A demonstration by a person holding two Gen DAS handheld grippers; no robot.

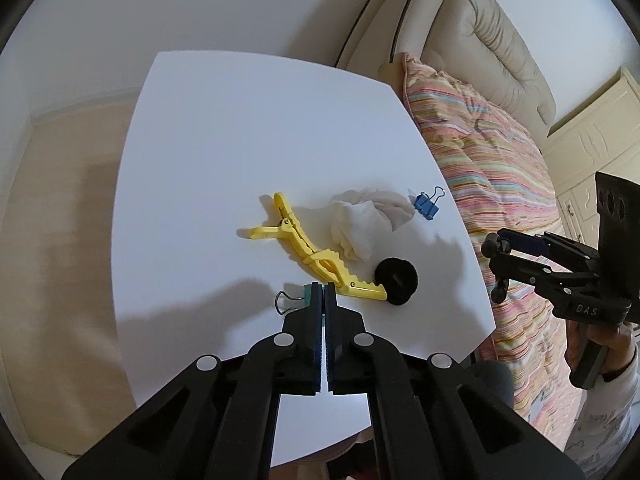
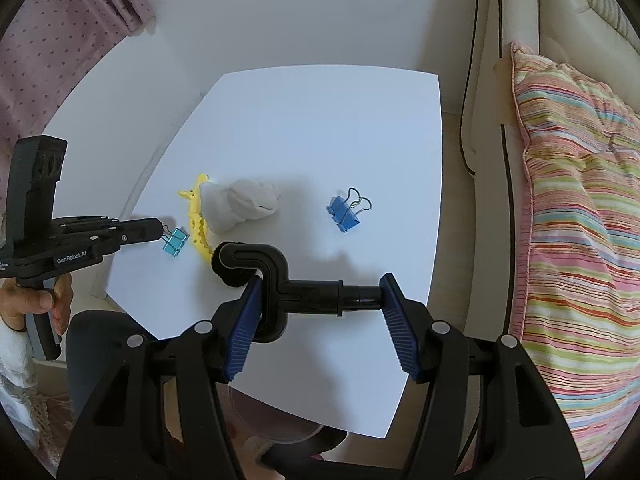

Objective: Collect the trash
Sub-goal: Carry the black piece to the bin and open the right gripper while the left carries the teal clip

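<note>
A crumpled white tissue lies mid-table; it also shows in the right wrist view. A yellow clip lies beside it. My left gripper is shut on the wire handle of a teal binder clip, which hangs just above the white table. My right gripper is shut on a black S-shaped tool and holds it over the table's near part. A blue binder clip lies to the right. A black ring lies by the yellow clip.
A striped pink cushion and a cream sofa lie along the table's right side. A cream cabinet stands beyond. A pink curtain hangs at the left. A clear round container shows under the table's near edge.
</note>
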